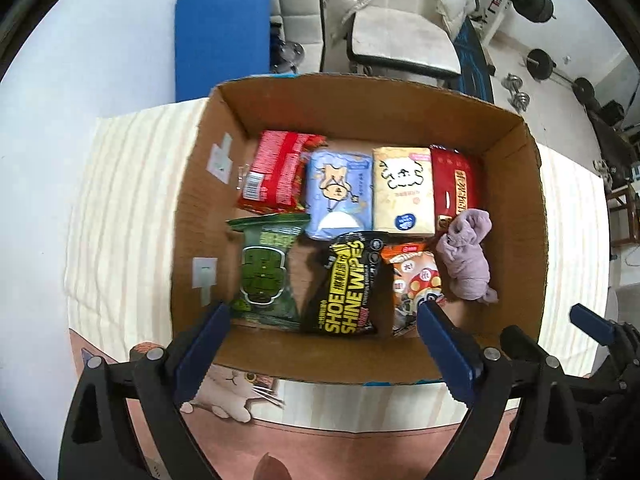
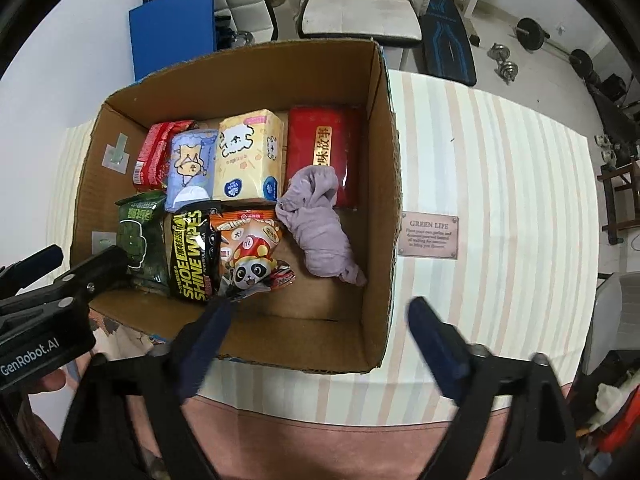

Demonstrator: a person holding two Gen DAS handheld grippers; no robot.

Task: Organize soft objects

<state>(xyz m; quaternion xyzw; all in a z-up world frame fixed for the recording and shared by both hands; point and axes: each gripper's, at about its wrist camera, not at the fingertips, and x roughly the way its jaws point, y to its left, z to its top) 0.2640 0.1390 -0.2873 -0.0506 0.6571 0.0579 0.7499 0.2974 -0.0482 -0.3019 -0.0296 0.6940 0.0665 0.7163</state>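
Observation:
An open cardboard box (image 1: 516, 184) (image 2: 380, 128) holds several soft packs: a red pack (image 1: 276, 172), a blue tissue pack (image 1: 340, 192), a yellow tissue pack (image 1: 402, 190) (image 2: 250, 156), a red tissue pack (image 2: 326, 152), a green wipes pack (image 1: 266, 276), a black shoe-wipes pack (image 1: 346, 284) (image 2: 192, 256), an orange snack bag (image 2: 250, 256) and a crumpled purple cloth (image 1: 468, 252) (image 2: 316, 228). My left gripper (image 1: 324, 312) is open and empty over the box's near edge. My right gripper (image 2: 320, 308) is open and empty above the box's near right corner.
The box stands on a striped tablecloth (image 2: 500, 184) with a "Green Life" label (image 2: 430, 236). Behind the table are a white chair (image 1: 400, 40), a blue board (image 1: 222, 40) and dumbbells (image 2: 504, 64). The left gripper's body shows at the right wrist view's left edge (image 2: 48, 280).

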